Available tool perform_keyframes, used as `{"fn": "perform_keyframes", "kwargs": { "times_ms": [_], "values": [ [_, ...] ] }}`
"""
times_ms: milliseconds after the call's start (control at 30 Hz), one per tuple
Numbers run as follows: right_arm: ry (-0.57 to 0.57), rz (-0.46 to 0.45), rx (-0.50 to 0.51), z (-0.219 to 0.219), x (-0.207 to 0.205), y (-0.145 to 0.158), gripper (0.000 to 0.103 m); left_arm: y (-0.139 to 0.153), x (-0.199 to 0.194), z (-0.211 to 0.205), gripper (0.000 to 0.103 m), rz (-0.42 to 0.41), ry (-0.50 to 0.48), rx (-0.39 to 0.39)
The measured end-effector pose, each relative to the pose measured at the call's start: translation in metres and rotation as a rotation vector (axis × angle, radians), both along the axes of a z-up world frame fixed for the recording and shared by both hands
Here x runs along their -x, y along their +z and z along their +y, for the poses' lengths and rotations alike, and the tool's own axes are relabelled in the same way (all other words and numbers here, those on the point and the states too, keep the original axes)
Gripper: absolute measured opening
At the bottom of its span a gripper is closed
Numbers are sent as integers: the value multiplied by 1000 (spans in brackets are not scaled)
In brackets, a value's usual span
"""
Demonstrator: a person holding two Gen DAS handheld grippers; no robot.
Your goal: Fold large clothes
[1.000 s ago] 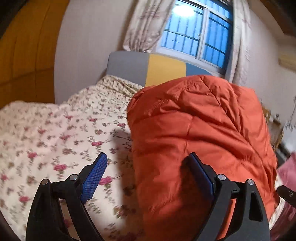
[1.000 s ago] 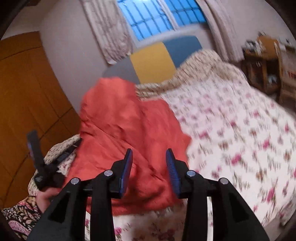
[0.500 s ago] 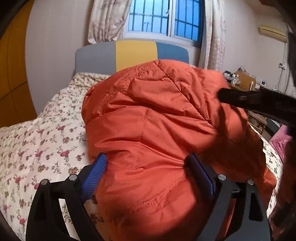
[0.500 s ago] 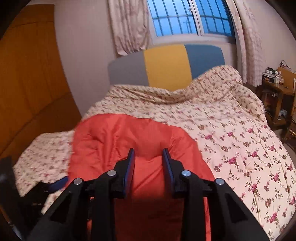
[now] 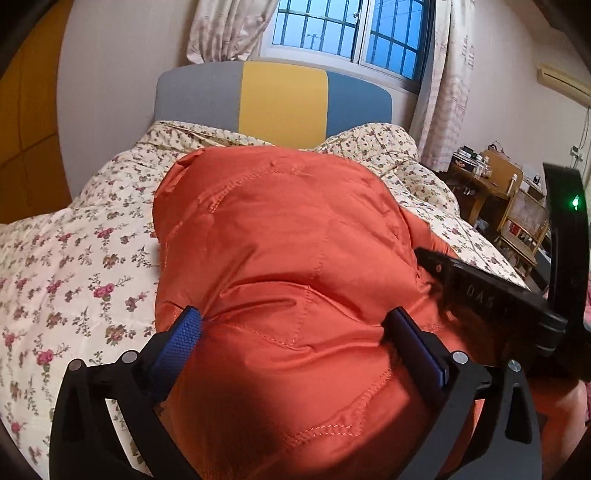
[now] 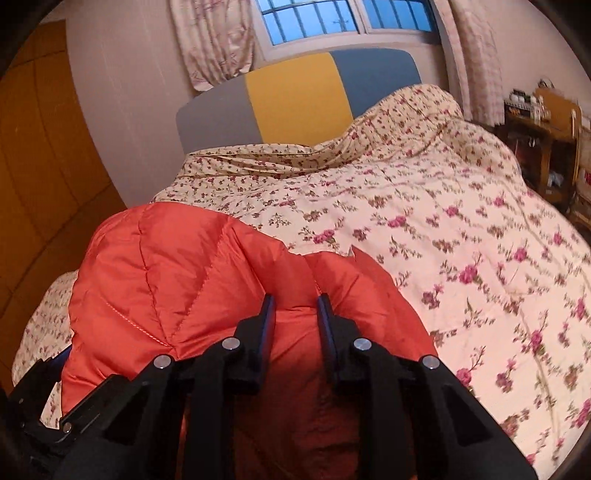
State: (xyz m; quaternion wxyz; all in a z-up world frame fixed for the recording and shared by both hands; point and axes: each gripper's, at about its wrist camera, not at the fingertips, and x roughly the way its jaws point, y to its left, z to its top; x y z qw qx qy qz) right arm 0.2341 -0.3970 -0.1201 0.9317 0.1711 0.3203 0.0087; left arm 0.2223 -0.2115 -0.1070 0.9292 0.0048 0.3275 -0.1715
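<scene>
An orange quilted puffer jacket (image 5: 288, 258) lies bunched on the floral bedspread (image 5: 74, 258). My left gripper (image 5: 295, 343) is open wide, its blue-padded fingers straddling a puffy bulge of the jacket. My right gripper (image 6: 293, 317) has its fingers narrowly apart with a fold of the jacket (image 6: 177, 280) between them; whether the pads pinch the fabric is unclear. The right gripper's black body (image 5: 491, 295) shows at the right of the left wrist view, pressed against the jacket's side. Part of the left gripper (image 6: 40, 373) shows at the lower left of the right wrist view.
The floral bedspread (image 6: 443, 229) stretches to the right and back. A grey, yellow and blue headboard (image 5: 280, 99) stands under a curtained window (image 5: 351, 33). A wooden desk and chair (image 5: 509, 206) stand at the right. An orange wooden wardrobe (image 6: 40, 166) is at the left.
The jacket has come down from being held up onto the bed. My left gripper moved over the jacket and now straddles it. My right gripper's fingers have narrowed around a fold.
</scene>
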Motion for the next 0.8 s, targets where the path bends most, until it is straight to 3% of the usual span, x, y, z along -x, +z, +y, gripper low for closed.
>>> {"fn": "perform_keyframes", "kwargs": {
  "times_ms": [467,667,800],
  "values": [
    [-12,14,-66,-5,-7,-27,21,-16,2,-10,100,-85,19,-41],
    [-12,-1,-89,-8,-3,-27,21,-7,4,-8,100,-61,16,-42],
    [-15,-13,-91,-10,0,-27,21,18,-5,6,100,-20,142,34]
  ]
}}
